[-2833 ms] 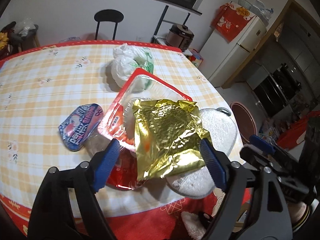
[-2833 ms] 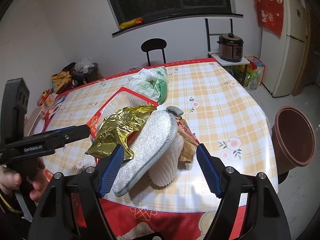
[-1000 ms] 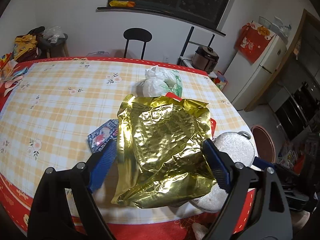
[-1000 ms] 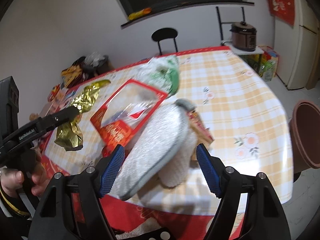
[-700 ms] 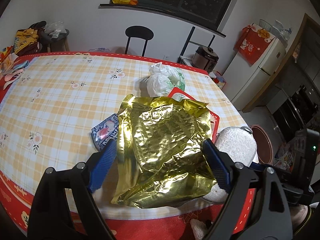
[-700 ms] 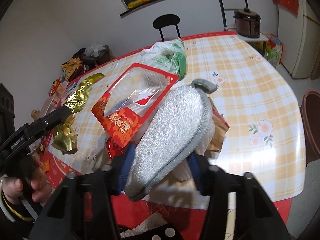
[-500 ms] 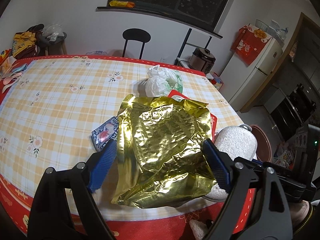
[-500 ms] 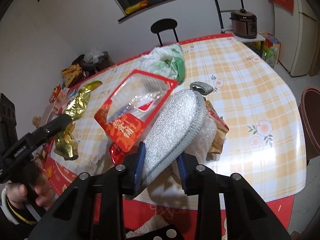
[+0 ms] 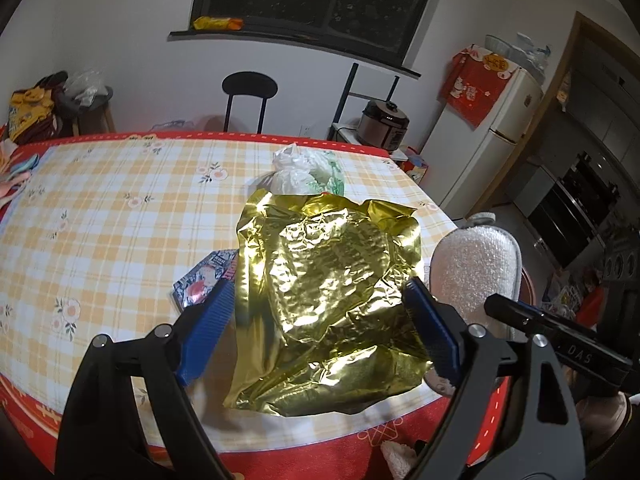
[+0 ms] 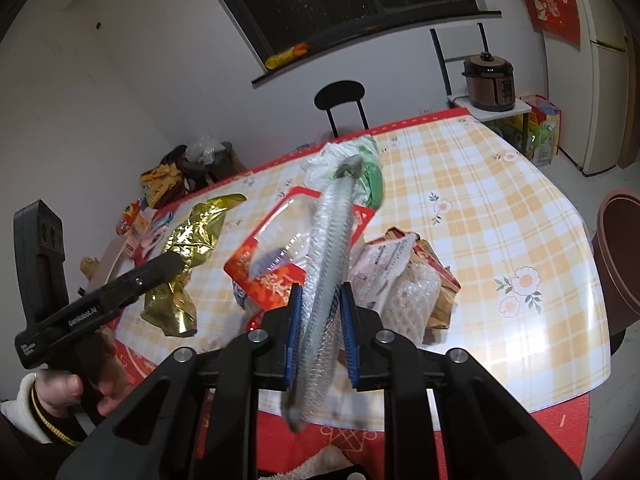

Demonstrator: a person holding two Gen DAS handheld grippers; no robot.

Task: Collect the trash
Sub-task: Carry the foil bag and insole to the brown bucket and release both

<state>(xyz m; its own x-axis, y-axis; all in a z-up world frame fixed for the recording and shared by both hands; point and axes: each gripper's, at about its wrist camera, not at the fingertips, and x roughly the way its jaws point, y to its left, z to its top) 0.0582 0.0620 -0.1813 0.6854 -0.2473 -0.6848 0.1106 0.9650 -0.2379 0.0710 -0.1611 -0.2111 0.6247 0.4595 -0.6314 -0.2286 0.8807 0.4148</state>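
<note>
The right gripper (image 10: 319, 334) is pinching a grey slipper (image 10: 326, 264) edge-on above the near table edge, its blue pads pressed against both faces. Left of it, the left gripper (image 9: 320, 330), its fingers spread wide in its own view, is carrying a crumpled gold foil bag (image 9: 326, 292) above the checked tablecloth (image 9: 112, 224). Beyond are lying a red snack packet (image 10: 276, 256) and a tied white-green plastic bag (image 9: 306, 172).

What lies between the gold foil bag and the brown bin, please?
In the right wrist view: the red tray, the held slipper and crumpled wrappers.
</note>
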